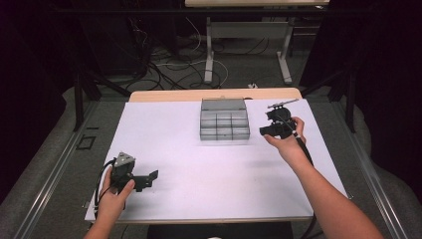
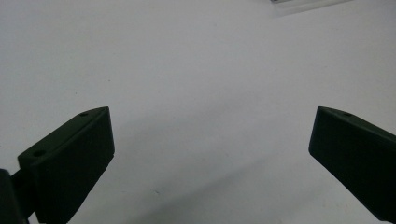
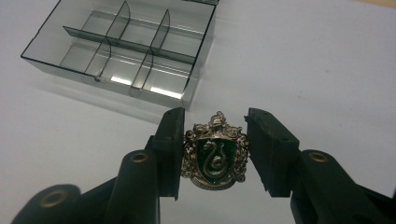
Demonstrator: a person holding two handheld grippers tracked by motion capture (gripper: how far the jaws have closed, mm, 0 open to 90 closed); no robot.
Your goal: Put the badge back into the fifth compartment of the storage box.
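A silver crest badge (image 3: pixel 214 156) with a green shield and a snake sits between the two black jaws of my right gripper (image 3: pixel 214 144), which is shut on it. In the high view the right gripper (image 1: pixel 268 128) is held above the white sheet, just right of the clear divided box (image 1: pixel 224 118). The box (image 3: pixel 122 49) has several small compartments, and those I can see hold nothing. My left gripper (image 1: pixel 151 177) rests low near the sheet's front left with its jaws wide apart; between its fingertips (image 2: pixel 88 140) lies bare white surface.
The white sheet (image 1: pixel 199 164) covers most of the wooden table (image 1: pixel 214 93). Beyond the table's far edge the floor has tangled cables (image 1: pixel 164 64) and white desk legs (image 1: pixel 210 55). Dark frame struts (image 1: pixel 78 99) stand at both sides.
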